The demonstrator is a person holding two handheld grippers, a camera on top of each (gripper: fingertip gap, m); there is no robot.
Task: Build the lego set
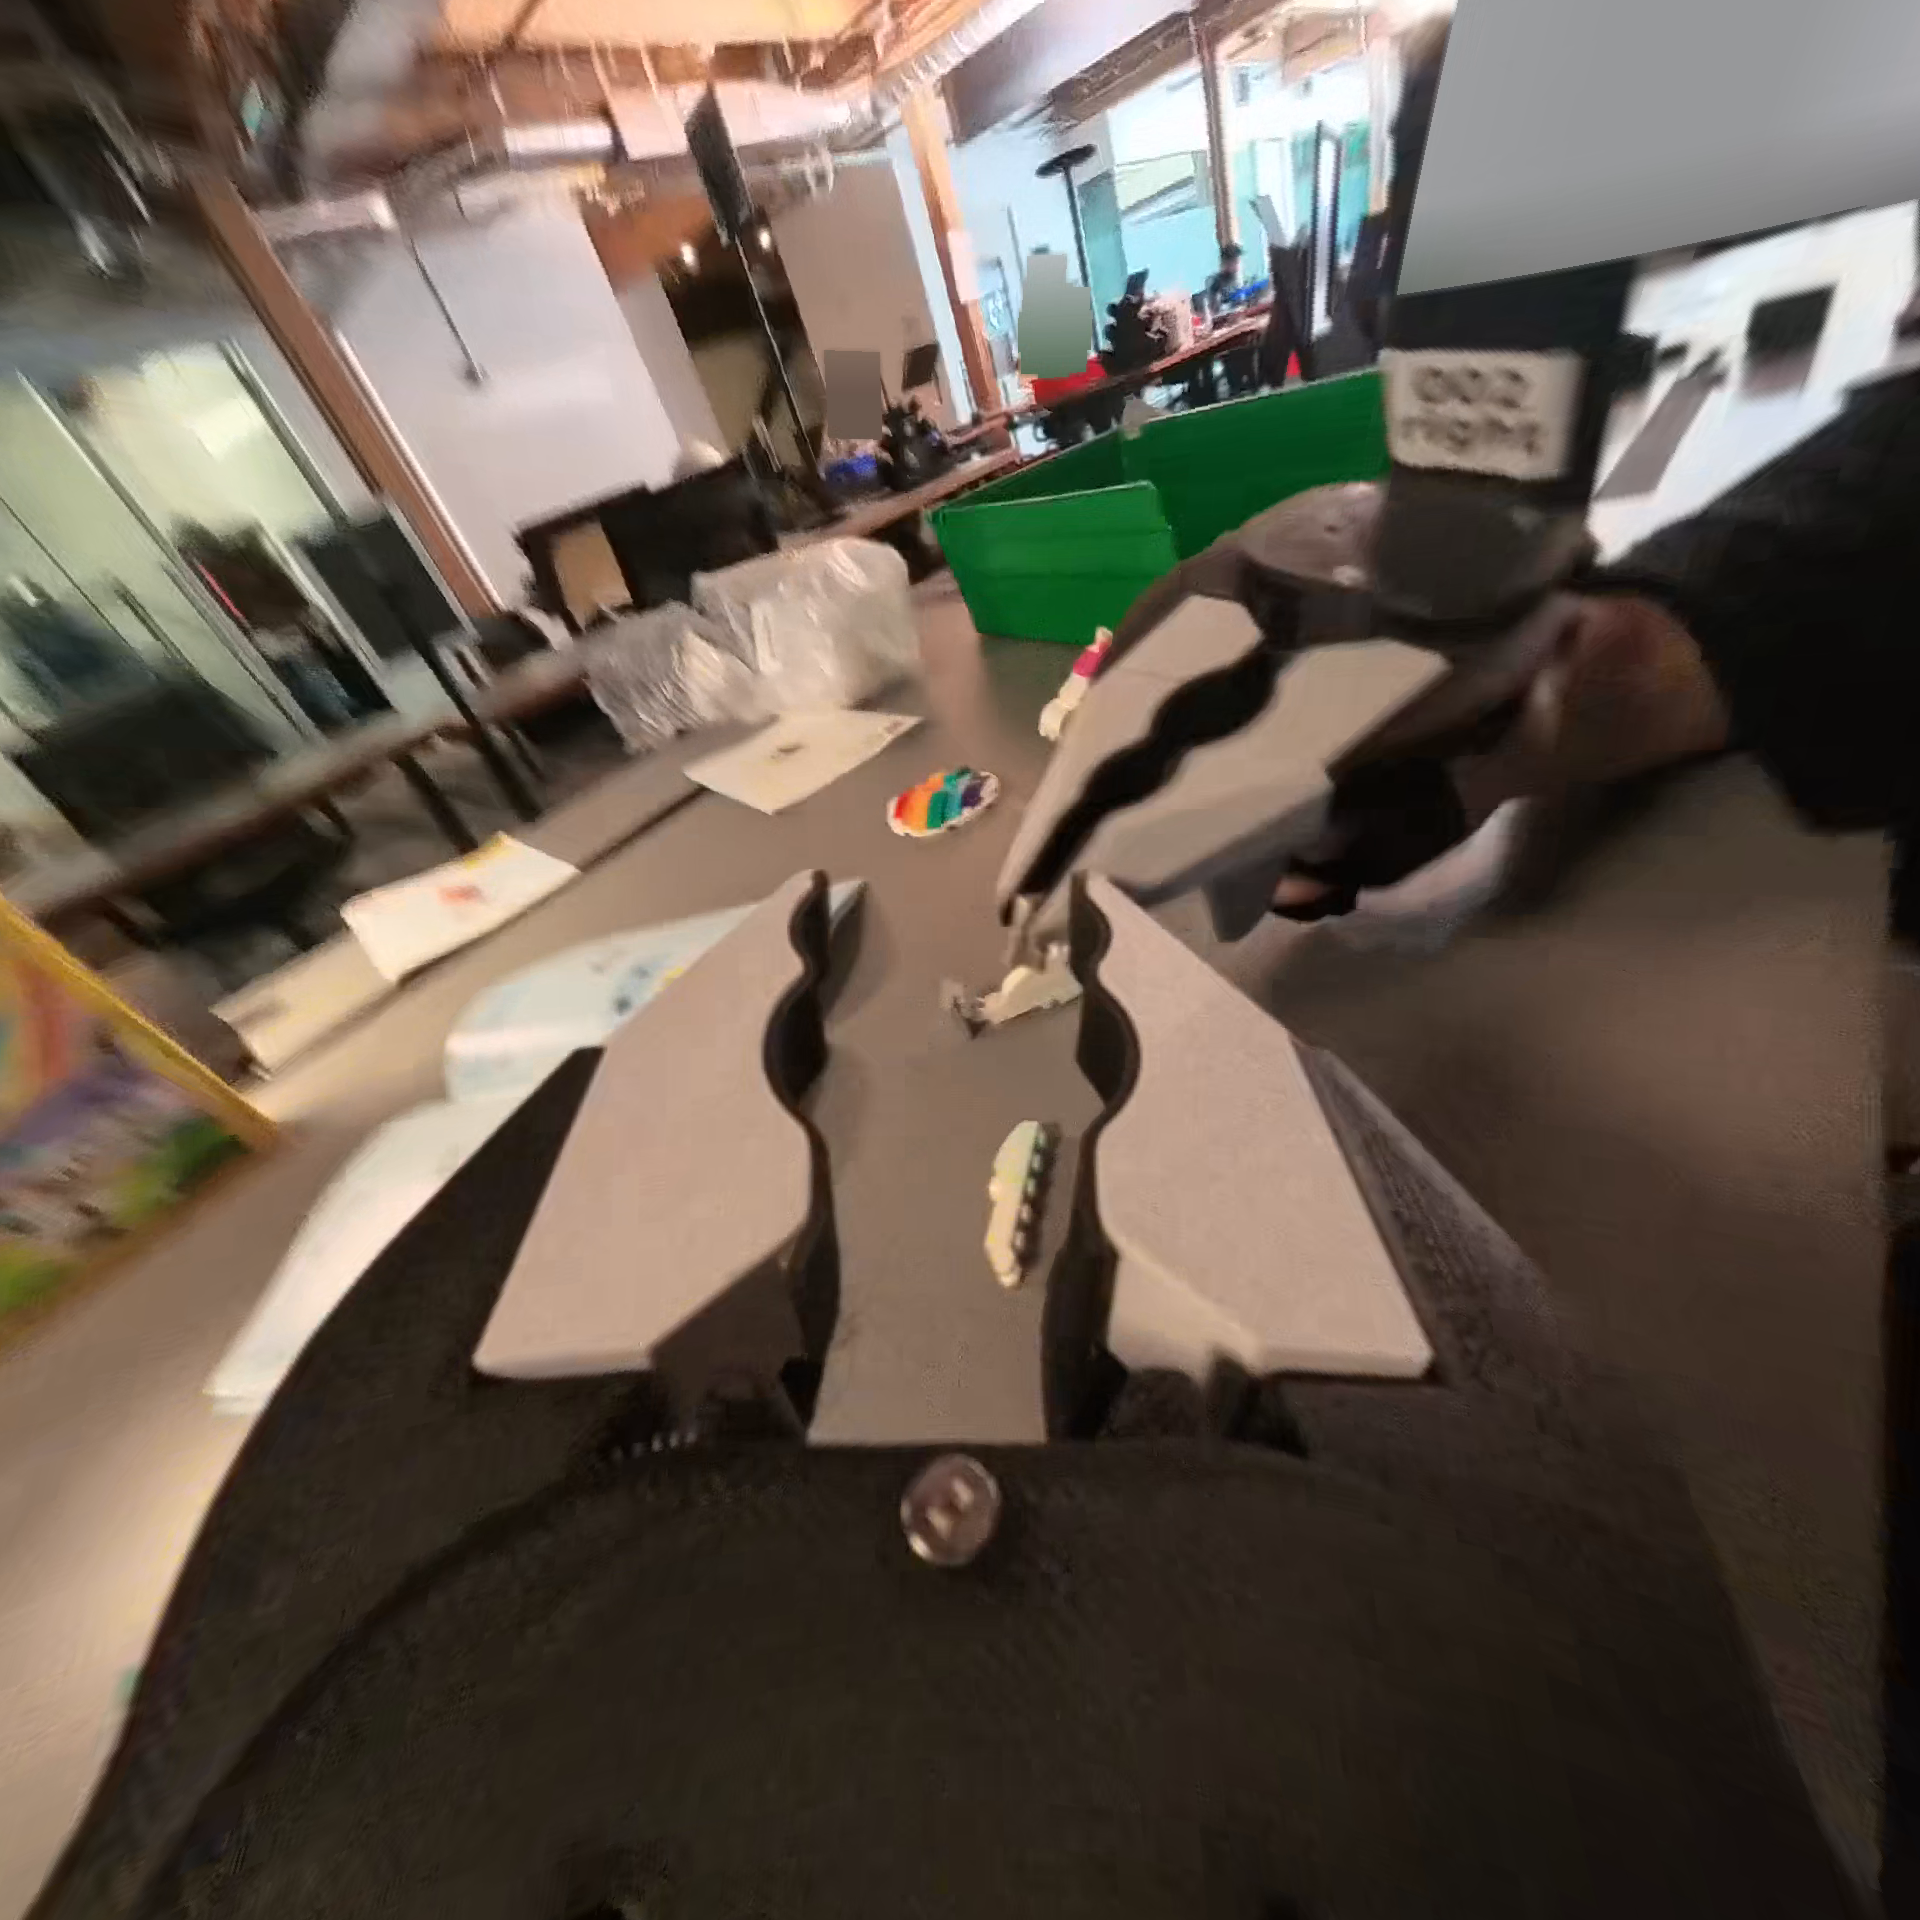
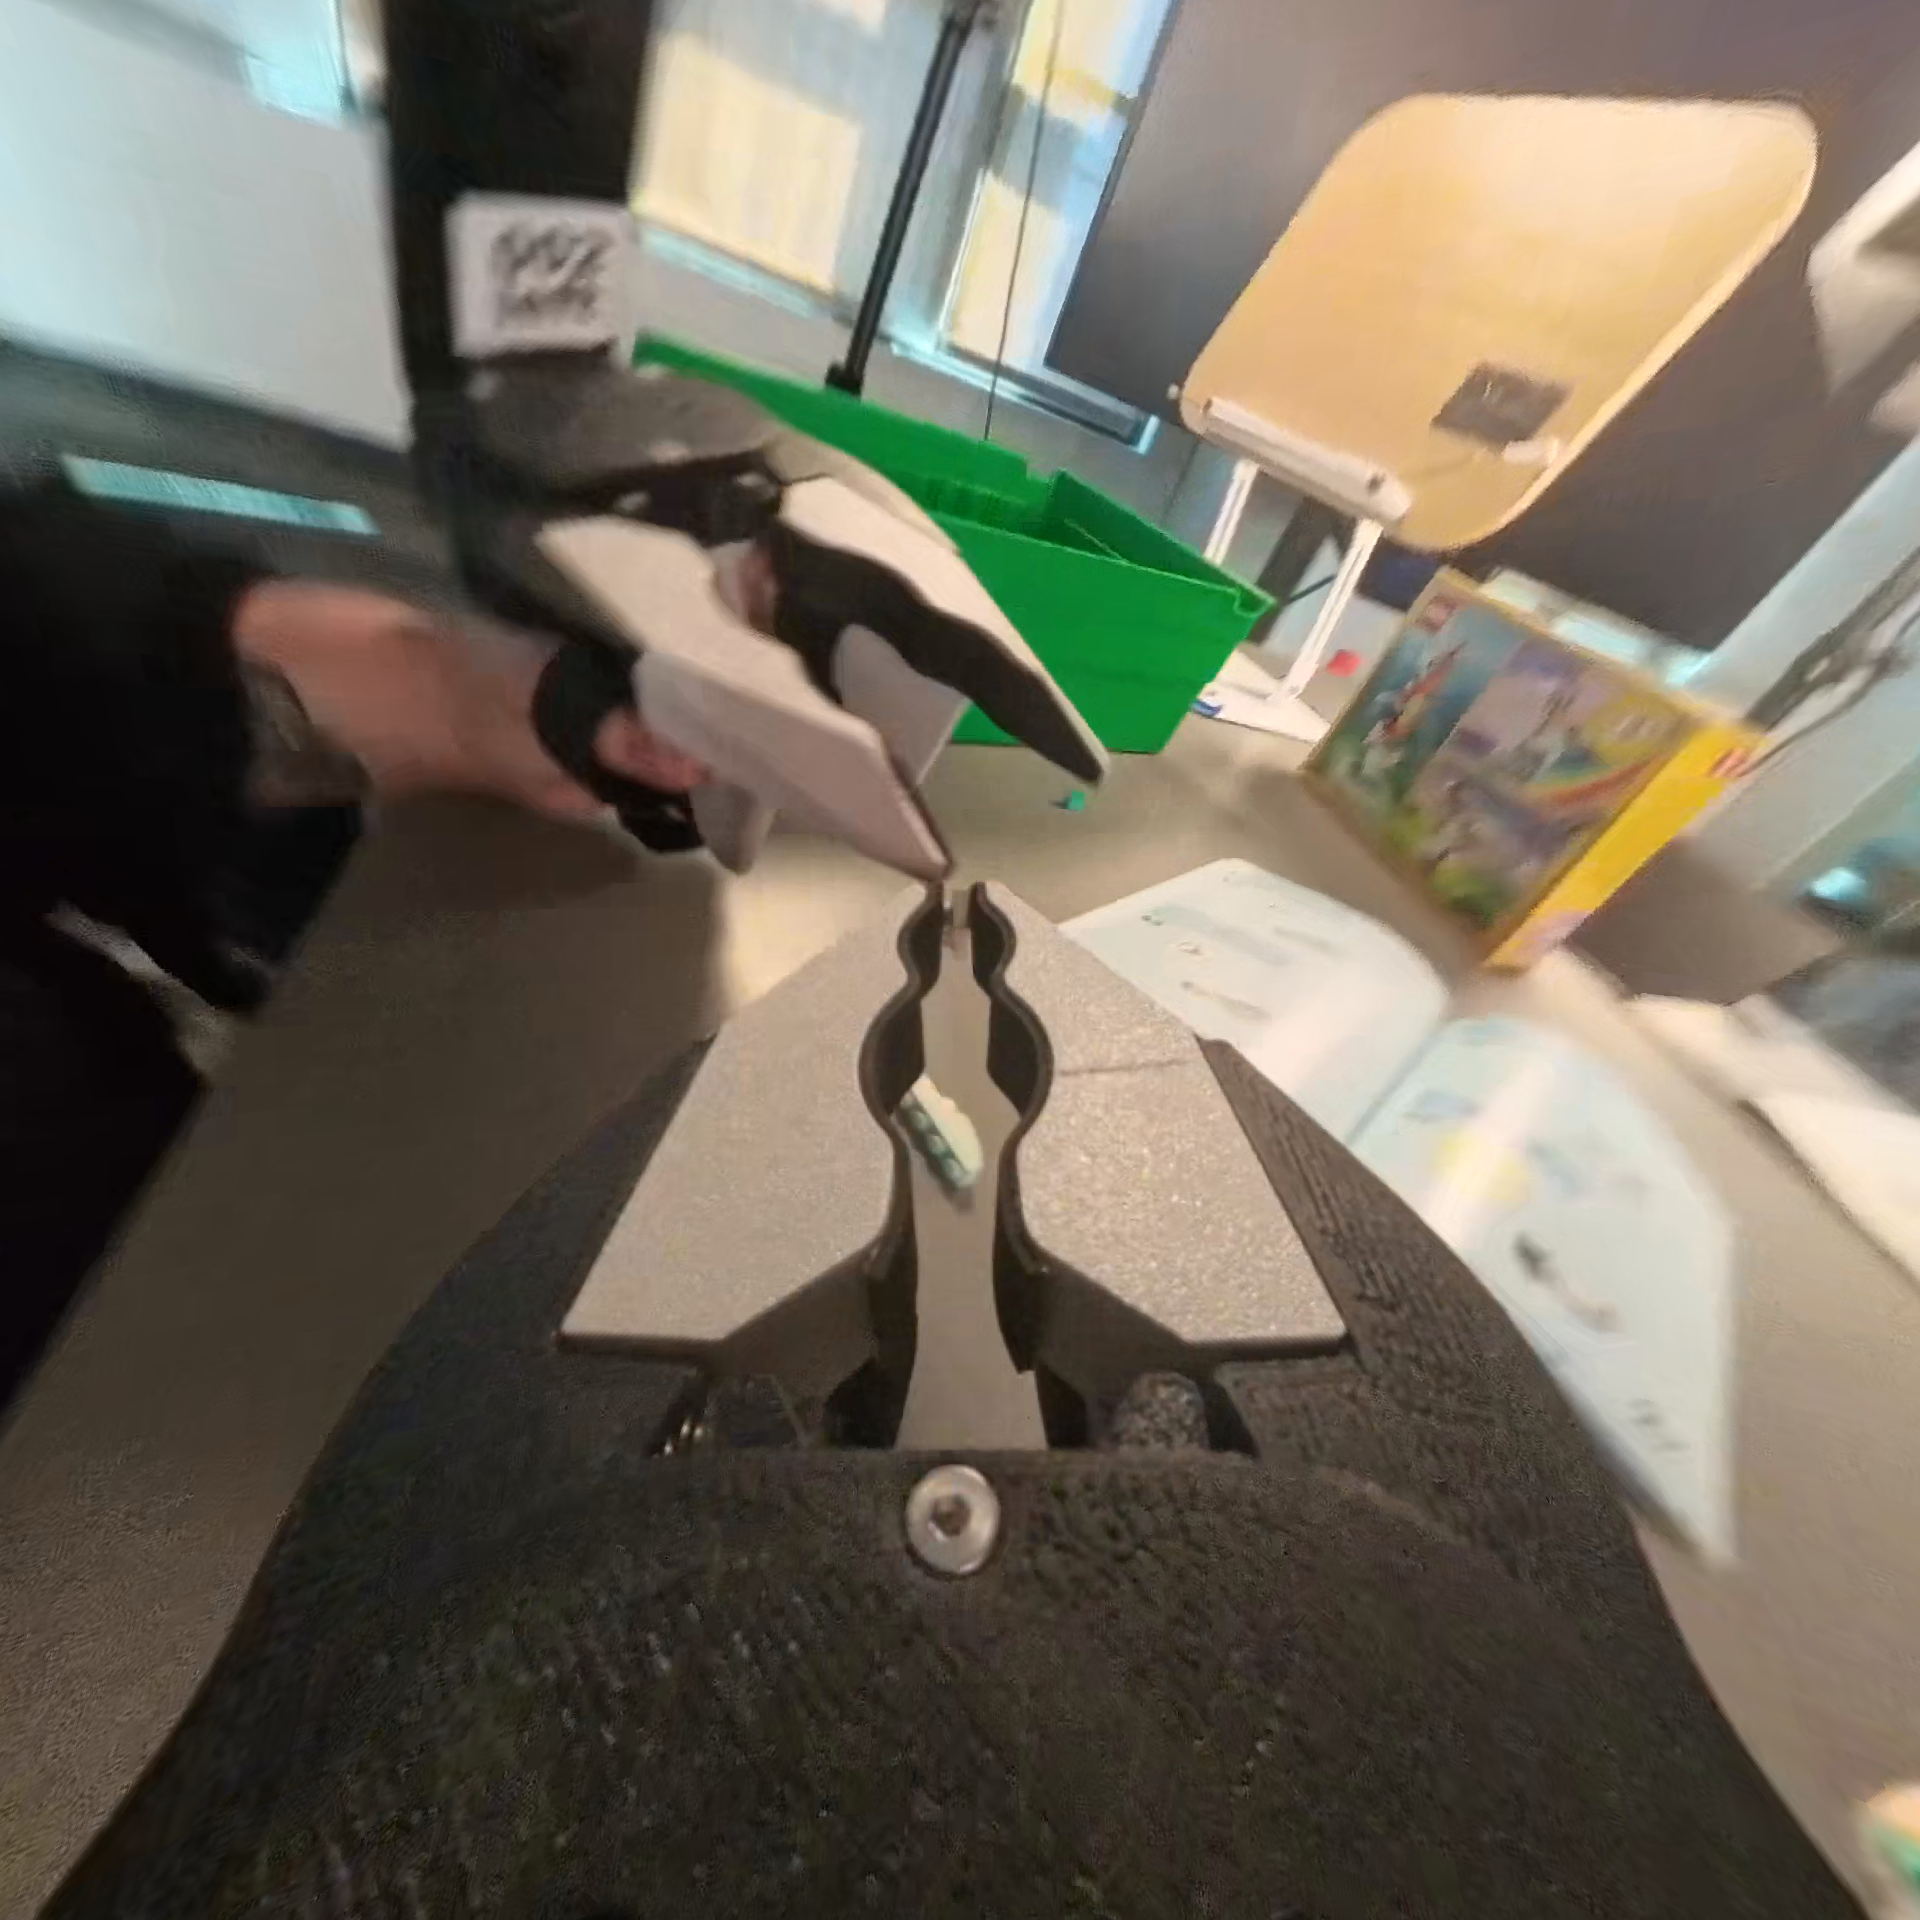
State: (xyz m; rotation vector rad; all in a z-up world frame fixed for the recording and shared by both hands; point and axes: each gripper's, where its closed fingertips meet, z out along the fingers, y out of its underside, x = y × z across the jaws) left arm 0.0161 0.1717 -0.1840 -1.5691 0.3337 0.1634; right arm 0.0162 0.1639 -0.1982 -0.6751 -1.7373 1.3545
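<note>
We've got the right gripper fingers pinched on a small white lego piece mid-frame above the surface, left gripper fingers spread wide, probably ready to help.

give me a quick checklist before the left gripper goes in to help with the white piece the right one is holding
1. Right gripper shut on the white lego assembly: ok, its tips pinch the top of the piece.
2. Left gripper open and empty: ok, wide gap between its fingers.
3. Loose pale curved piece within reach: ok, it lies on the table between the left fingers.
4. White assembly resting on the table or lifted: cannot tell.
5. Instruction booklet open nearby: ok, though the page is too blurred to read.
6. Stud alignment of the two pieces: cannot tell, both views are blurred.
</note>
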